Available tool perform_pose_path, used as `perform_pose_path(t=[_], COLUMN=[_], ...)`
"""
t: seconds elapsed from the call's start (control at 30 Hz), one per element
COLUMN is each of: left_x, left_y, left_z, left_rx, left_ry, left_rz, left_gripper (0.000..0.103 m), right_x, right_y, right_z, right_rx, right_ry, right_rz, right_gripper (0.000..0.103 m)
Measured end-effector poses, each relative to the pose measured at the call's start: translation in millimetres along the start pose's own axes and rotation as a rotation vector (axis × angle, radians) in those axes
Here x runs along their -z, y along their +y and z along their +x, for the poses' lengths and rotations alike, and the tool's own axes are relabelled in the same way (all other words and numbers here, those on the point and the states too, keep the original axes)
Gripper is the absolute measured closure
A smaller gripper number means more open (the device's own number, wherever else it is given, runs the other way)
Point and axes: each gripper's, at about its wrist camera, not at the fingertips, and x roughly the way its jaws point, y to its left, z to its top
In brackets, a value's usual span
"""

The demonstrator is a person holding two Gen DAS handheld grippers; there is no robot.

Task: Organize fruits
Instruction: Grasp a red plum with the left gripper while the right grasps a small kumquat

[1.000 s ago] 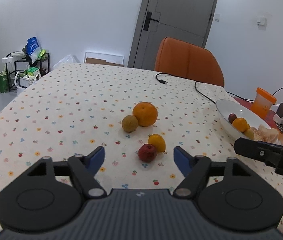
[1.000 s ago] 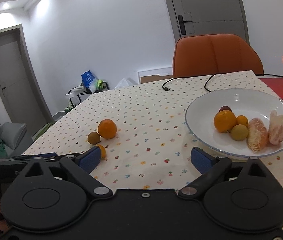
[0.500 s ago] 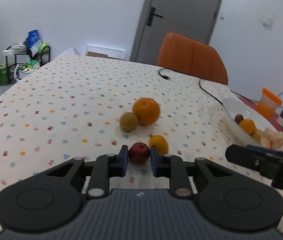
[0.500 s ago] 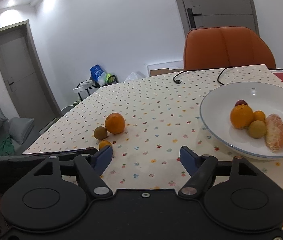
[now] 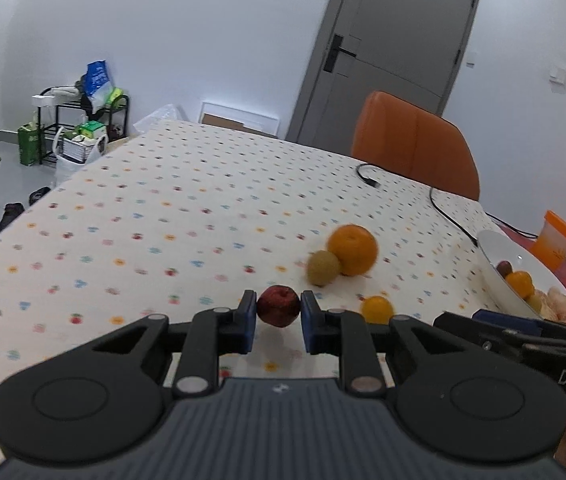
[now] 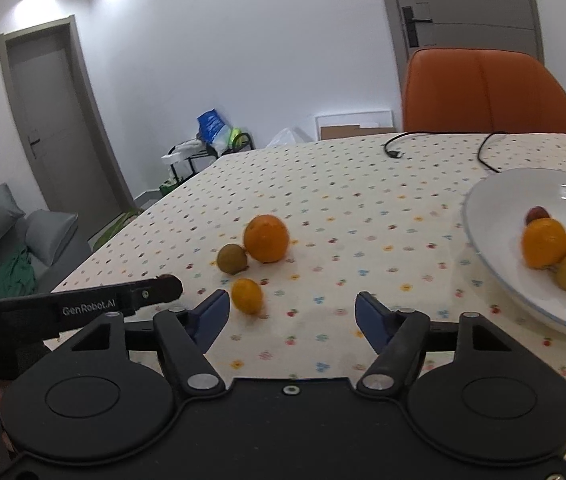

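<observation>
My left gripper (image 5: 278, 312) is shut on a small dark red fruit (image 5: 278, 306) and holds it just above the tablecloth. On the cloth lie a large orange (image 5: 353, 249), a brown-green kiwi-like fruit (image 5: 323, 268) and a small tangerine (image 5: 377, 309). In the right wrist view my right gripper (image 6: 291, 316) is open and empty, with the tangerine (image 6: 247, 295) just inside its left finger, the orange (image 6: 266, 238) and kiwi (image 6: 232, 258) beyond. The white plate (image 6: 483, 216) at right holds several fruits and peeled citrus.
The table has a dotted tablecloth (image 5: 171, 216). A black cable (image 5: 367, 178) lies at the far side by an orange chair (image 5: 411, 148). An orange-lidded container (image 5: 555, 238) stands beyond the plate (image 5: 495, 252). The left gripper's arm (image 6: 83, 304) reaches in from the left.
My left gripper closed on the red fruit and has lifted it off the cloth and to the left. My right gripper has moved left and forward toward the loose fruits.
</observation>
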Motion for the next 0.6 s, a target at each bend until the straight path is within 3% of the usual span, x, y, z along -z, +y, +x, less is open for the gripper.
perform_pose_path(t=[0.2, 0.5, 0.57, 0.6], left_x=[-3, -2, -2, -1], left_y=[19, 31, 32, 32], left_z=[-3, -7, -8, -8], left_rx=[-0.018, -0.024, -0.024, -0.024], left_ry=[-0.007, -0.013, -0.014, -0.015], left_rz=[-0.030, -0.061, -0.066, -0.069], left_gripper=[0.082, 0.082, 0.082, 0.081], right_x=[-2, -7, -7, -6], right_y=[14, 28, 30, 30], right_z=[14, 30, 35, 38], right_rx=[0.000, -0.007, -0.006, -0.002], right_ry=[0.021, 0.037, 0.044, 0.055], right_rz=[-0.011, -0.039, -0.049, -0.054], right_gripper=[0.044, 0.045, 0.052, 0.066])
